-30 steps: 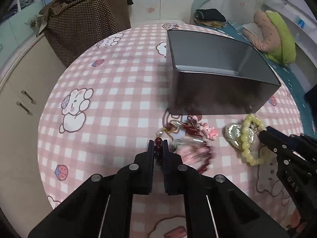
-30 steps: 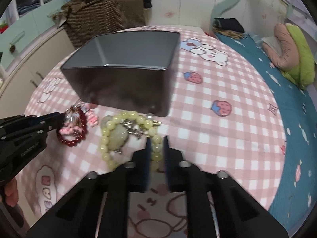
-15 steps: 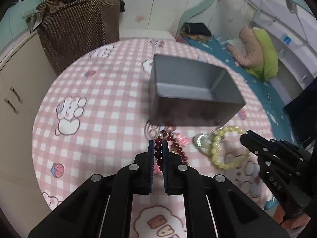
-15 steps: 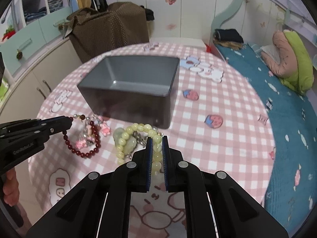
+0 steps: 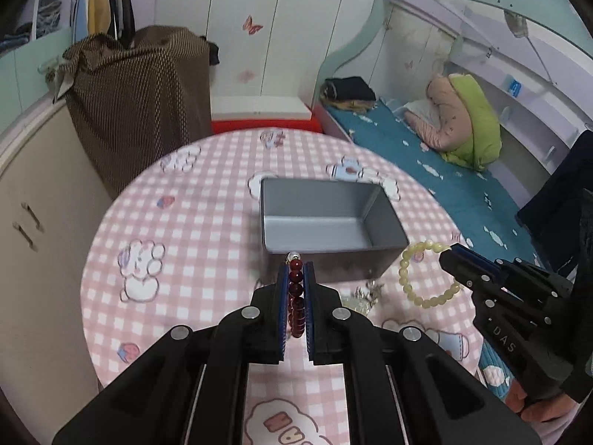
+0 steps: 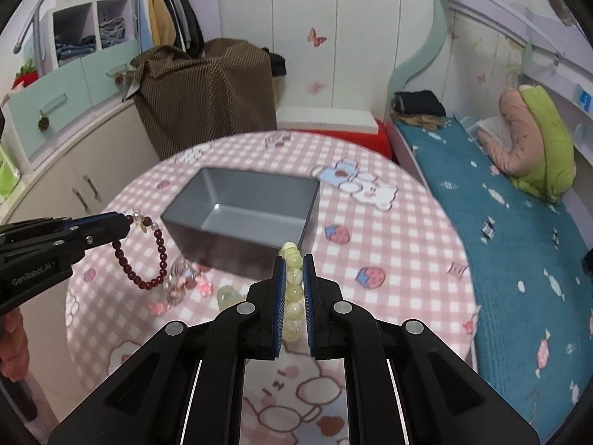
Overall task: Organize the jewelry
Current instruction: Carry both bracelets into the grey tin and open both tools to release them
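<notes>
My left gripper [image 5: 296, 272] is shut on a dark red bead bracelet [image 5: 296, 289], lifted above the pink checked table [image 5: 192, 244]. The right wrist view shows that red bracelet [image 6: 142, 259] hanging as a loop from the left gripper [image 6: 126, 220], with charms dangling below. My right gripper [image 6: 294, 263] is shut on a pale yellow bead bracelet [image 6: 292, 289]. In the left wrist view the yellow bracelet [image 5: 418, 278] hangs from the right gripper [image 5: 450, 250]. An open grey metal box [image 5: 326, 222] [image 6: 241, 211] stands just beyond both grippers.
A bed with a blue cover [image 6: 519, 222] lies to the right of the round table. A brown dotted cover [image 5: 137, 104] drapes furniture behind it, beside cream cabinets [image 5: 33, 222]. A red and white box [image 5: 263, 118] sits past the table's far edge.
Both grippers have risen with their bracelets, which now hang clear of the table. The grey box looks smaller and lower in both views.
</notes>
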A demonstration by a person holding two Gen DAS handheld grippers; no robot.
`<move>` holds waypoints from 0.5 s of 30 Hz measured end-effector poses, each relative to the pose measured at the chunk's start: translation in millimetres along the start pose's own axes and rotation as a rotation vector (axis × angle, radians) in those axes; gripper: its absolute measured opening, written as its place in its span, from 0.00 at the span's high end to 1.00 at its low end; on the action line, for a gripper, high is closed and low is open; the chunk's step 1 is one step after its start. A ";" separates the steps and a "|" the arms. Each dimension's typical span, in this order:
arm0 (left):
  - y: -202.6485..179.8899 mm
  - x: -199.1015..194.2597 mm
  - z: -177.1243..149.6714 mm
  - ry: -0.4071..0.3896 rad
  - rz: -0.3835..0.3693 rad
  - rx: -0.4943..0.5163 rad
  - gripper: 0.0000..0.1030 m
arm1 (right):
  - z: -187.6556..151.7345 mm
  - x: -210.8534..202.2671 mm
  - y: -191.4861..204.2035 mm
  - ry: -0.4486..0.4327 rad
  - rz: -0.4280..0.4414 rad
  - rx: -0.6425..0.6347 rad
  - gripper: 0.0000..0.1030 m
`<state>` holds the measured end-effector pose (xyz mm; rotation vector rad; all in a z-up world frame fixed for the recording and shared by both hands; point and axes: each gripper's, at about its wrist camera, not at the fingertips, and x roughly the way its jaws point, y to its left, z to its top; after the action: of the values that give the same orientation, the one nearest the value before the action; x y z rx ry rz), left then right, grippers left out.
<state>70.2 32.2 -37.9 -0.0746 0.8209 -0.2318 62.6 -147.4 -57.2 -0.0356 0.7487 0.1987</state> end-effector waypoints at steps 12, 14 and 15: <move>0.4 8.7 50.5 -0.037 -0.025 -0.004 0.94 | 57.7 6.1 7.6 -0.068 0.022 -0.035 0.90; 0.9 17.6 57.0 -0.023 -0.024 -0.012 0.94 | 62.0 15.1 7.4 -0.053 0.035 -0.026 0.90; 1.2 22.6 59.1 -0.015 -0.026 -0.014 0.94 | 63.8 22.7 7.7 -0.038 0.042 -0.023 0.90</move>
<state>128.6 26.7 -14.1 -0.1004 0.8067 -0.2499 120.2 -129.5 -25.6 -0.0374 0.7096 0.2472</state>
